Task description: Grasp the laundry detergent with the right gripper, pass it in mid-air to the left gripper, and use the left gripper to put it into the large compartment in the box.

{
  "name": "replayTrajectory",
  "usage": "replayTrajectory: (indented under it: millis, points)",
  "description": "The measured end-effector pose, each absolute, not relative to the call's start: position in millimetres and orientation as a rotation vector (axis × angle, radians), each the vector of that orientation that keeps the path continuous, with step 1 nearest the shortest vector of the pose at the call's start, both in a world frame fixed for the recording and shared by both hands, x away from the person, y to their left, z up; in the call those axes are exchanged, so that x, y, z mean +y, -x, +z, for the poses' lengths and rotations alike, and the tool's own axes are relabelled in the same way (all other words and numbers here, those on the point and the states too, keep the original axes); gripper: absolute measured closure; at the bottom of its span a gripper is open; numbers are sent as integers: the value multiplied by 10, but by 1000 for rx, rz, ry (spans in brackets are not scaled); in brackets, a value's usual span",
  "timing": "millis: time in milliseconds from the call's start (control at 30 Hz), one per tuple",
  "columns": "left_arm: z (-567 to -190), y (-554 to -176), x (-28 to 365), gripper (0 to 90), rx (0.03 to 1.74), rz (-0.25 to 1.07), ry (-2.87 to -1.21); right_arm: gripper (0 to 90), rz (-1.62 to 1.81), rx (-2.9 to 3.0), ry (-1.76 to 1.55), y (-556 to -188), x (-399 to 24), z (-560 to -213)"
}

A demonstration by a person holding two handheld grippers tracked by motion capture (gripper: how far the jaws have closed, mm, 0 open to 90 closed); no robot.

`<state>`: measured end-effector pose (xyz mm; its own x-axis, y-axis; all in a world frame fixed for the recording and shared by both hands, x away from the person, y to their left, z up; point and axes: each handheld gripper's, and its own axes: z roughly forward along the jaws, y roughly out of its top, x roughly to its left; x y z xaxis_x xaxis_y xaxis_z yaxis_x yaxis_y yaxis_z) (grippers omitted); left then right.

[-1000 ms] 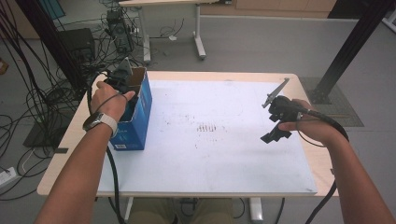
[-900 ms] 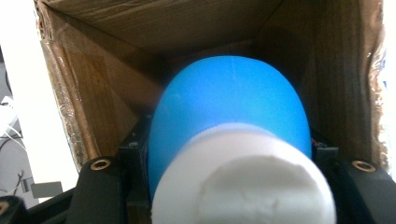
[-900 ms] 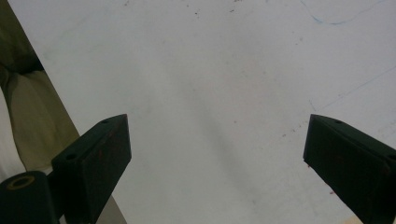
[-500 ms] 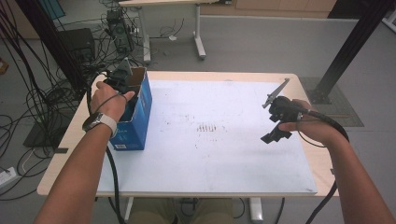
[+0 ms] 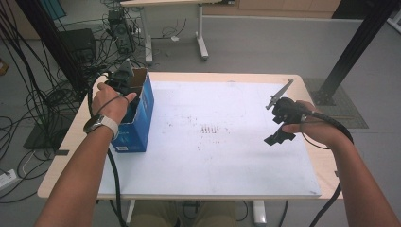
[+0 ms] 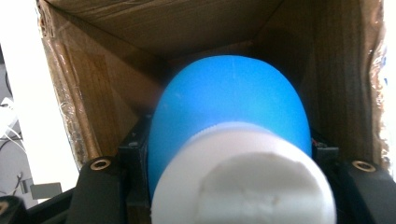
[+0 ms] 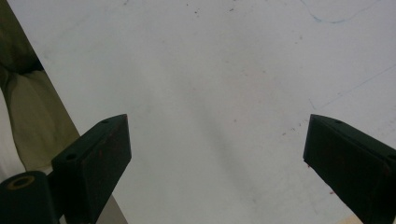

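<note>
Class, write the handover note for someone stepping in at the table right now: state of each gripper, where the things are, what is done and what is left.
Left gripper: shut on the blue bottle, white cap toward the camera, held inside the open top of the blue cardboard box at the table's left edge.
Right gripper: open, nothing between the jaws, hovering over the white sheet on the right side.
Done: the bottle is gripped and sits within the box's brown inner walls.
Left: whether the bottle is going in or coming out cannot be told; finish that move, keeping the box steady. The right gripper is free to help.
</note>
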<state>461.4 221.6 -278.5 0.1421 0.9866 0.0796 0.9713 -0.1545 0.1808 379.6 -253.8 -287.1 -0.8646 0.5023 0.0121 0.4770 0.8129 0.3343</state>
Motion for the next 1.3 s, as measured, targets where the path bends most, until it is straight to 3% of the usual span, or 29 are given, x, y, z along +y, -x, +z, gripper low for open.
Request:
replayTrajectory:
  millis: [1300]
  points:
    - [-2786, -4597, 2218, 372, 1988, 275, -2306, 75, 500, 2921, -788, -3791, -2531, -2879]
